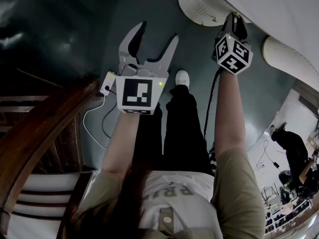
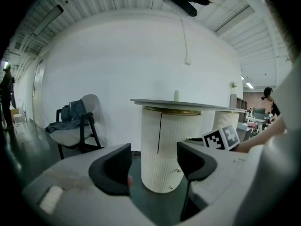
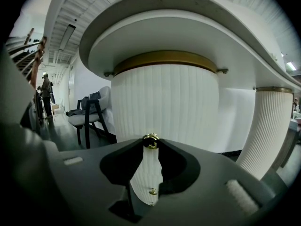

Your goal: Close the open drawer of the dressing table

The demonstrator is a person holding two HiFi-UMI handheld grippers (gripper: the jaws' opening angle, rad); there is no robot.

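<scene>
The dressing table [image 1: 279,6] is white, with a ribbed round drawer pedestal [image 1: 199,6] under its top. My right gripper [image 1: 234,21] reaches to that pedestal. In the right gripper view its jaws [image 3: 150,142] are shut on a small gold drawer knob [image 3: 150,139], and a second gold knob [image 3: 153,191] shows lower on the ribbed front [image 3: 164,107]. Whether the drawer stands out from the pedestal I cannot tell. My left gripper [image 1: 152,41] hangs open over the dark floor, holding nothing. In the left gripper view it [image 2: 154,161] faces the pedestal [image 2: 164,149] from a distance.
A dark wooden chair [image 1: 45,128] stands close at the left. A white charger with a cable [image 1: 107,83] lies on the floor by my feet [image 1: 182,77]. A second ribbed pedestal [image 1: 286,59] is at the right. A chair with clothes [image 2: 75,126] stands by the far wall.
</scene>
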